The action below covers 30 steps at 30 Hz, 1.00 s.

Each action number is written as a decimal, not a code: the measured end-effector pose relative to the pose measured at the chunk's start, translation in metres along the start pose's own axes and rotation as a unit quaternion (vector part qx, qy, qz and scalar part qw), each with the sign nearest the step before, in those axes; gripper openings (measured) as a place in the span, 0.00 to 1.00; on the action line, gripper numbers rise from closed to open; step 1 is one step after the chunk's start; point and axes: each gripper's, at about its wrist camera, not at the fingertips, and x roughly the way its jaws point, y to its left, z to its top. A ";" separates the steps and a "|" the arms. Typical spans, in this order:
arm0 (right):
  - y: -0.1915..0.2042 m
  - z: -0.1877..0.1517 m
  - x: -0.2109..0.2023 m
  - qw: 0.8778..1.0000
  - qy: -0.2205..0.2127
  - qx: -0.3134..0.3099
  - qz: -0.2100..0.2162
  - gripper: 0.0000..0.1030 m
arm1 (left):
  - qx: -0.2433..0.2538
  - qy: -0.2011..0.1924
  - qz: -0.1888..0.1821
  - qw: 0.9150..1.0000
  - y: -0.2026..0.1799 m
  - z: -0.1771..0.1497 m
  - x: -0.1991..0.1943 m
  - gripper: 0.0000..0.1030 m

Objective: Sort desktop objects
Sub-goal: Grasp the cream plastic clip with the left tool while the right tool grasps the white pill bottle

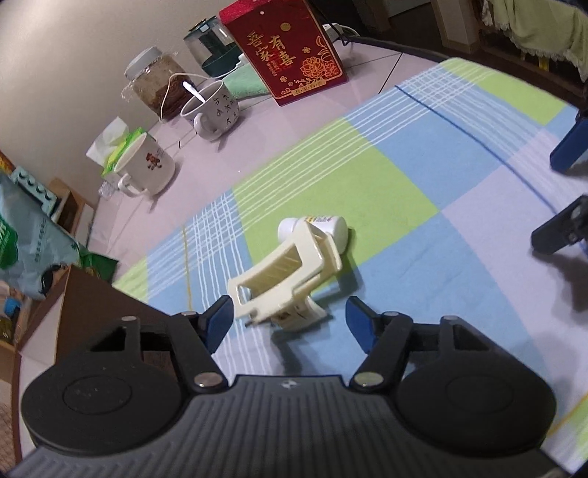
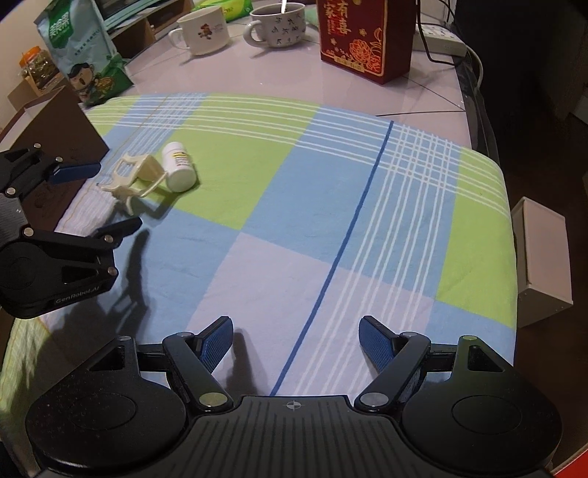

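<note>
Pale glossy desk (image 2: 279,73) fills both views, and most of it is covered by a checked cloth of green, blue and lilac squares (image 2: 330,220). That cloth serves as the landmark for everything else.

Beyond the cloth's far edge stands a dark red gift box with gold lettering and flowers (image 2: 362,35). Beside that box sit a white mug printed with black characters, a spoon in it (image 2: 277,25), and a plain white mug with a small cartoon figure (image 2: 202,31). Off the cloth's far left corner leans a pale blue and green printed snack bag (image 2: 81,47), with a brown cardboard box (image 2: 55,121) just in front of it.

Left tongs (image 1: 290,318) hover low over the cloth's left side, spread wide and holding nothing. Right tongs (image 2: 296,340) hover over the cloth's near middle, also wide apart and empty.

On the cloth's left side, right in front of the left tongs, lies a cream plastic spring clip (image 1: 283,275). Touching the clip's far end lies a small white plastic pill bottle on its side (image 1: 319,228).
</note>
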 end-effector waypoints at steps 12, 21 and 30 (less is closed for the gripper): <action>-0.005 0.016 0.003 1.000 -0.019 0.006 0.004 0.76 | -0.013 0.030 -0.038 0.999 0.019 -0.012 -0.019 0.36; 0.032 0.045 0.004 0.992 -0.095 -0.055 0.060 0.76 | -0.190 0.089 -0.139 0.968 0.071 -0.037 -0.060 0.36; 0.084 0.074 0.036 0.977 -0.126 -0.158 0.066 0.56 | -0.234 0.092 -0.132 0.959 0.087 -0.049 -0.065 0.32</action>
